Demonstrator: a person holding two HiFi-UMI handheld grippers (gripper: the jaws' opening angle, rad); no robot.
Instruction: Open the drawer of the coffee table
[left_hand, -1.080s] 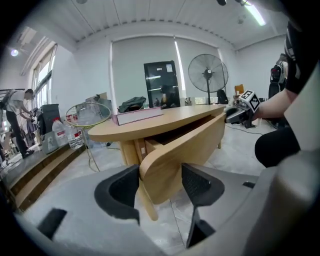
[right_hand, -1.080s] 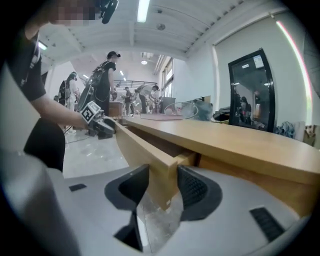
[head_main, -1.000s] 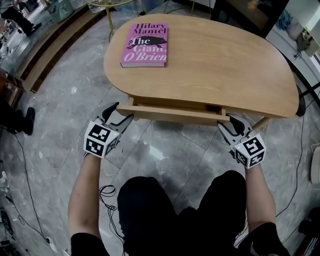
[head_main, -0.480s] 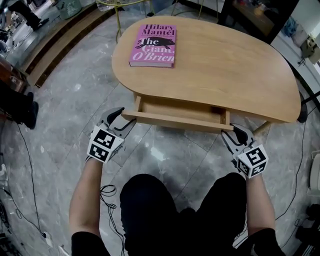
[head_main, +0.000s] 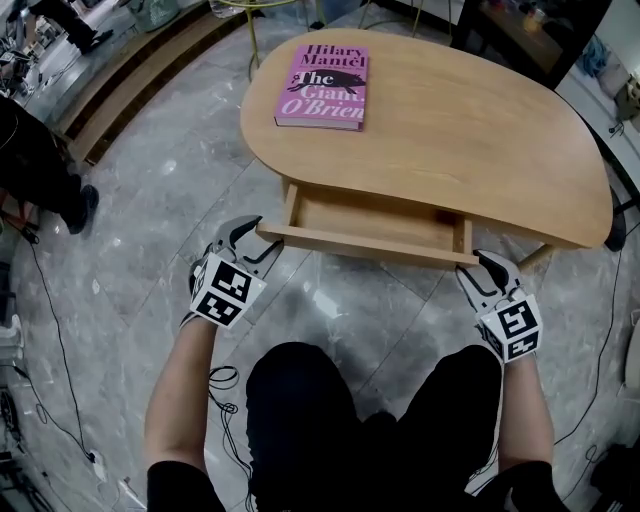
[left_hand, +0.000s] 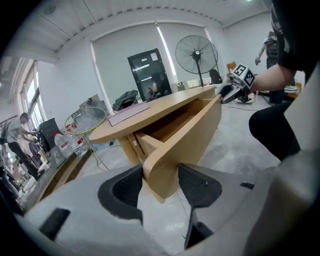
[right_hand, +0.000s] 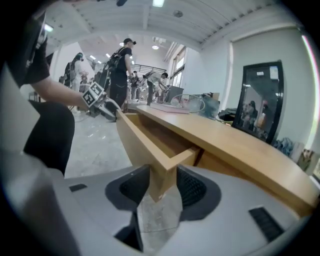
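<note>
The drawer (head_main: 375, 215) stands partly out of the coffee table (head_main: 470, 130), its length across me, front facing me. My left gripper (head_main: 250, 240), jaws just closing, and right gripper (head_main: 490, 268) each clamp one end of its front.

Room as I view it remotely: grey marble-tiled floor (head_main: 150, 180), with a low wooden platform (head_main: 120, 90) along its far left edge. The walls are white, and the white ceiling carries bright lights (right_hand: 159, 3). A pedestal fan (left_hand: 196, 52) stands before a window covered by a pale blind (left_hand: 115, 65). A black-framed mirror (right_hand: 260, 100) stands against the right wall. Several people (right_hand: 120, 60) stand in the distance.
</note>
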